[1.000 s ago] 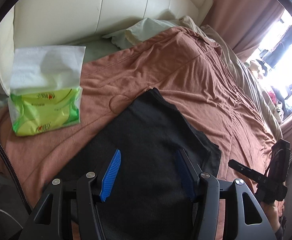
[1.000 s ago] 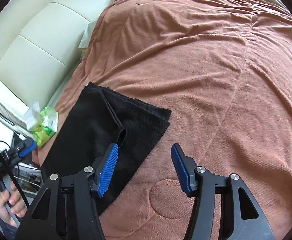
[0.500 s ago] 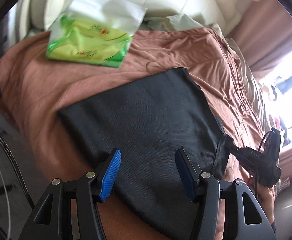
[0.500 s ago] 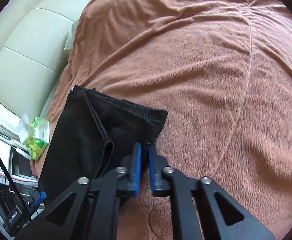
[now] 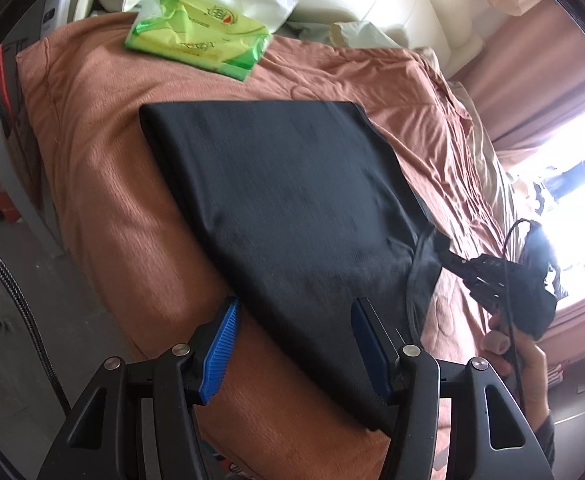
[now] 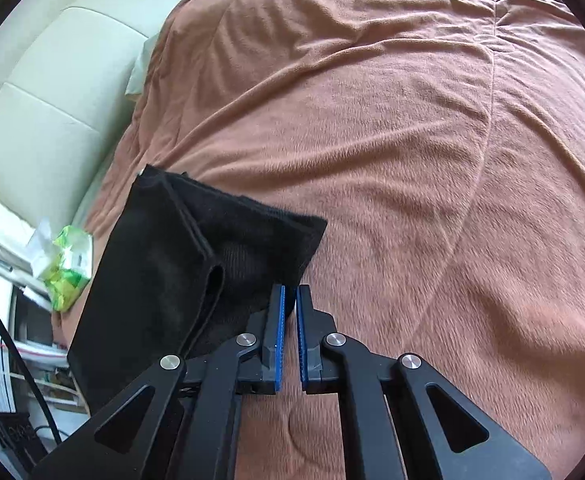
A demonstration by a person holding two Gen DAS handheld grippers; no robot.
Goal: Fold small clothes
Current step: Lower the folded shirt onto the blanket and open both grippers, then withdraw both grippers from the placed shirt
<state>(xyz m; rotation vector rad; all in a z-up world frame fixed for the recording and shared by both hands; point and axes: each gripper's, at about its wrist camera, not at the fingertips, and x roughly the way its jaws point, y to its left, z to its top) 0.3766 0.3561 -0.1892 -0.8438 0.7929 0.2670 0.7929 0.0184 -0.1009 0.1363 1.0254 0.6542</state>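
The right gripper (image 6: 289, 294) pinches a corner of the folded black knit garment (image 6: 164, 280) near the brown blanket's (image 6: 392, 140) edge. The left gripper (image 5: 292, 312) hovers open over it (only its view shows the green tissue pack (image 5: 200, 40) clearly).

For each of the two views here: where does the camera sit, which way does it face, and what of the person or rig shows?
Left wrist: on the left hand-held gripper, jaws open, angled down across the black garment toward the tissue pack; the person's other hand shows at right.
Right wrist: on the right hand-held gripper, shut on the garment's corner, facing down over the brown blanket.
Shared: garment, blanket, tissue pack.
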